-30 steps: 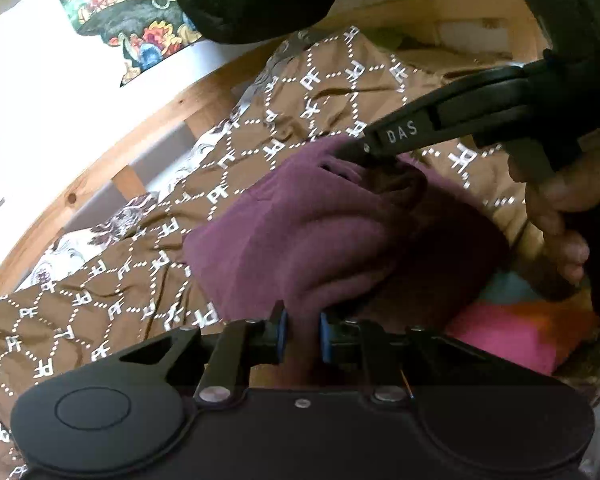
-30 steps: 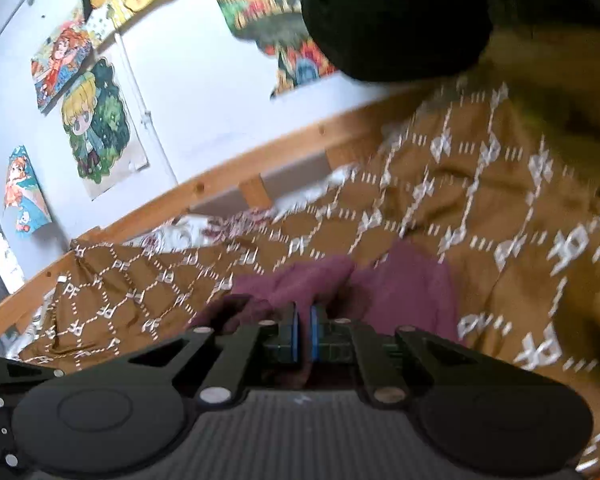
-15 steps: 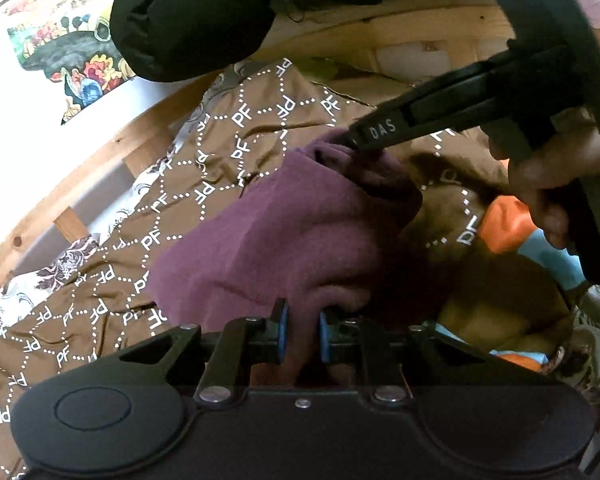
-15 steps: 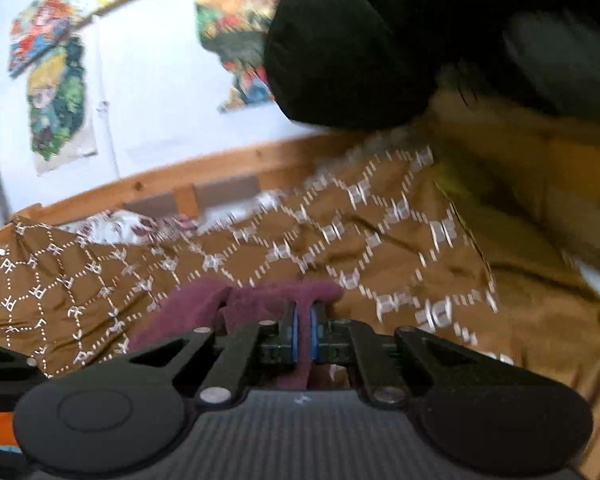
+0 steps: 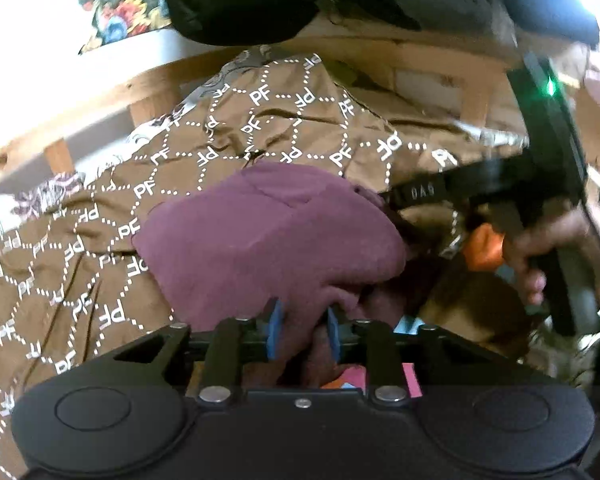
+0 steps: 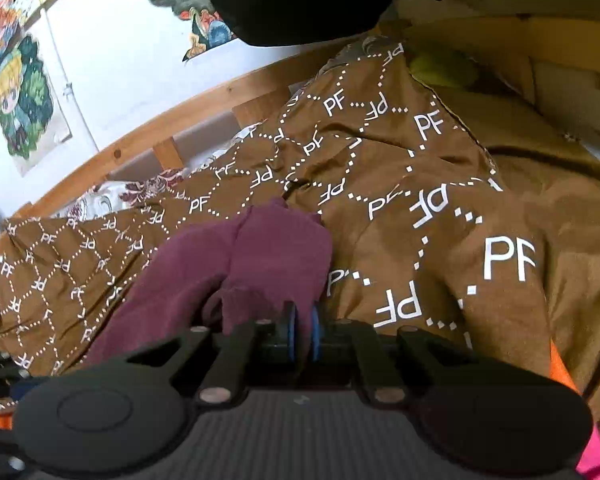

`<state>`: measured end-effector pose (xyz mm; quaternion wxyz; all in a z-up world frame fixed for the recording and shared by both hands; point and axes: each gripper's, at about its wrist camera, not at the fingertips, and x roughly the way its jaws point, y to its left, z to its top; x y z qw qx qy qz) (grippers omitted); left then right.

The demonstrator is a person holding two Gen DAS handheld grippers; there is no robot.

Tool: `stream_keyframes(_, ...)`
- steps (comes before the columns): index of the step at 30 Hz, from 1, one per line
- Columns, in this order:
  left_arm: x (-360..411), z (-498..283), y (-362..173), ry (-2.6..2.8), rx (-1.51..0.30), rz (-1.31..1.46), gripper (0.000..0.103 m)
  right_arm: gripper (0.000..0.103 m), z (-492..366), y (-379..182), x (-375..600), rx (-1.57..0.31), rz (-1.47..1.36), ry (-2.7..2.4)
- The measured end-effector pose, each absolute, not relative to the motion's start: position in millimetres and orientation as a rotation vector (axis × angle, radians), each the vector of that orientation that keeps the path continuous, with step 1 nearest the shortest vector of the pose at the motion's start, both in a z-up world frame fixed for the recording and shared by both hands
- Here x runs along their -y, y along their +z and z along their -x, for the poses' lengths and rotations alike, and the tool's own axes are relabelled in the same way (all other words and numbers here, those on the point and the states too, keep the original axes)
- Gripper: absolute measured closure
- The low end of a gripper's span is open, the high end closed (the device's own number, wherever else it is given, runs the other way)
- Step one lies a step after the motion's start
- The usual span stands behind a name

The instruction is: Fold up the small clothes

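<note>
While the maroon garment [image 5: 268, 240] lies bunched on the brown PF-patterned bedspread [image 5: 80, 280], both grippers hold it. On the left gripper [image 5: 302, 334], the jaws are parted by a fold of maroon cloth that fills the gap between the 2 blue pads [image 5: 274, 330]. On the right gripper [image 6: 303, 334], the jaws sit almost together, pinching a thin edge of the same garment [image 6: 236, 264]. Beyond the garment, a wooden bed rail [image 6: 188, 108] borders the bedspread [image 6: 440, 220]. Above the rail, cartoon posters [image 6: 22, 100] hang on the wall.
</note>
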<state>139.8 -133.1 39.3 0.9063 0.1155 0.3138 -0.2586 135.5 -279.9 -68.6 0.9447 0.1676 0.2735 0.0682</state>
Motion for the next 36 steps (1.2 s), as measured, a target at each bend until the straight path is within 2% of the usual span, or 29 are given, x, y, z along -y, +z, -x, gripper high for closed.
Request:
stream_keyframes(1,128.5,-139.3,41.5,-0.539,-0.648,-0.211,0.057,0.094,-135.3,-68.5,279.0,-0.561,-0.338,0.136)
stream_keyframes(2,123.6,-138.5,44.1,-0.539,-0.646,-0.185,0.050,0.092,-135.1,-68.7,278.6,-0.564,-0.335,0.131)
stream_keyframes(3,119.0,-137.6,47.2,-0.531,-0.637,-0.161,0.036,0.088,-135.2,-68.6,278.9,-0.566,-0.335,0.125)
stream_keyframes(4,113.4,-136.7,49.9,-0.518,-0.623,-0.133,0.024,0.077,-134.4,-68.2,279.8,-0.565,-0.343,0.120)
stream_keyframes(6,100.1,-138.2,54.4,-0.477,-0.601,-0.066,0.015,0.062,-133.2,-65.5,284.7,-0.556,-0.381,0.106)
stream_keyframes(7,94.4,-140.9,55.6,-0.457,-0.603,-0.035,0.012,0.048,-132.3,-64.1,287.5,-0.548,-0.402,0.101)
stream_keyframes(8,88.2,-145.9,55.7,-0.431,-0.614,0.002,0.010,0.038,-130.8,-62.1,290.0,-0.536,-0.421,0.093)
stream_keyframes(13,65.3,-178.8,45.5,-0.283,-0.734,0.168,0.006,0.019,-123.5,-50.1,295.6,-0.454,-0.507,0.106)
stream_keyframes(20,46.8,-207.0,15.8,-0.220,-0.868,0.320,0.006,0.019,-120.3,-41.2,266.5,-0.511,-0.360,0.164)
stream_keyframes(28,64.7,-196.4,4.2,-0.252,-0.887,0.201,0.002,0.017,-101.2,-66.2,244.5,-0.654,-0.162,0.091)
stream_keyframes(36,65.0,-183.7,-2.6,-0.269,-0.886,0.181,0.002,0.015,-77.4,-77.2,245.4,-0.700,-0.161,0.066)
